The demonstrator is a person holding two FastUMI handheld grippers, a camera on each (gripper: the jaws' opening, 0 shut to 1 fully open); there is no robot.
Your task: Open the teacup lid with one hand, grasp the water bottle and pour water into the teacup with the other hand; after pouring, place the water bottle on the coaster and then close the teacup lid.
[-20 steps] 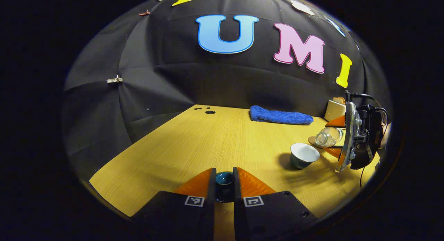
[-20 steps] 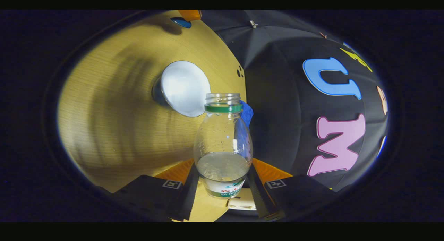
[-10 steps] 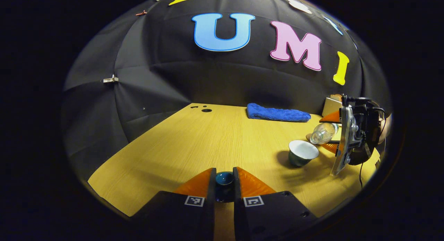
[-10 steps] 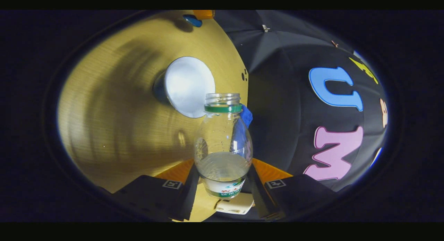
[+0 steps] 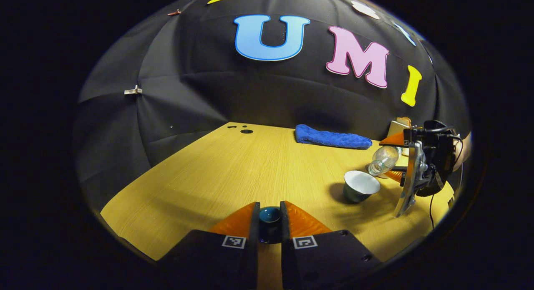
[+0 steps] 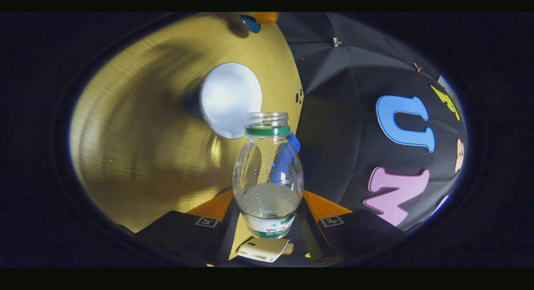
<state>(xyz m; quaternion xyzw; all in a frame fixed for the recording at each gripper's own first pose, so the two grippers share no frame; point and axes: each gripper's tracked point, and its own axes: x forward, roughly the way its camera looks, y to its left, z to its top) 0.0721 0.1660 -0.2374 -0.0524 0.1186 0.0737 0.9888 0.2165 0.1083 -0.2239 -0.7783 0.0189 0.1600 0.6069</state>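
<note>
In the left gripper view my left gripper (image 5: 269, 223) is shut on the dark blue teacup lid (image 5: 269, 215), held just above the wooden table (image 5: 233, 173). At the right stands the open teacup (image 5: 361, 186), white inside. My right gripper (image 5: 396, 156) holds the clear water bottle (image 5: 381, 160) tipped on its side, mouth just above the cup's far rim. In the right gripper view the right gripper (image 6: 267, 217) is shut on the uncapped bottle (image 6: 268, 173), a little water at its base, mouth next to the teacup (image 6: 230, 99). The lid (image 6: 250, 23) shows at the top edge.
A folded blue towel (image 5: 331, 137) lies at the table's back edge. A pale box (image 5: 396, 129) stands behind the right gripper, and also appears under the bottle as a box (image 6: 263, 249). Small holes (image 5: 246, 131) mark the table's far corner.
The right gripper has tilted the bottle further, its mouth lowering toward the cup's rim. The cup has slid right in the right gripper view. The left gripper keeps holding the lid still.
</note>
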